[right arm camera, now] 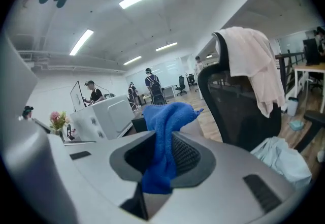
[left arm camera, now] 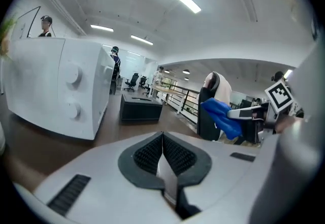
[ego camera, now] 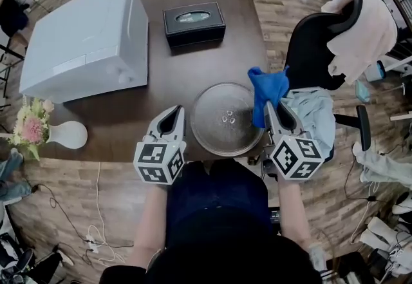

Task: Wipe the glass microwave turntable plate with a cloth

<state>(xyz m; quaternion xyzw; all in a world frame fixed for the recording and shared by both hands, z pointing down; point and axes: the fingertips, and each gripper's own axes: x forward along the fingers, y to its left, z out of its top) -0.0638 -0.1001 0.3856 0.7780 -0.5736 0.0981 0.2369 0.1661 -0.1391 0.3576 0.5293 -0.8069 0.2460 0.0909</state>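
at the table's [ego camera: 193, 64] near edge the glass plate [ego camera: 225, 118] lies untouched; my right gripper [ego camera: 273, 110] clamps the blue cloth [ego camera: 269, 86], left gripper [ego camera: 175, 115] pinched shut, empty. next i'd lower cloth onto glass.

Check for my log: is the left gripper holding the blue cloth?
No, the blue cloth is clamped in the right gripper; the left gripper is shut on nothing.

The brown table [ego camera: 168, 80] carries a microwave [ego camera: 84, 38], tissue box [ego camera: 194, 24], glass plate [ego camera: 225, 118] and vase [ego camera: 66, 134].

Overhead head view; low gripper views toward microwave [ego camera: 84, 38]
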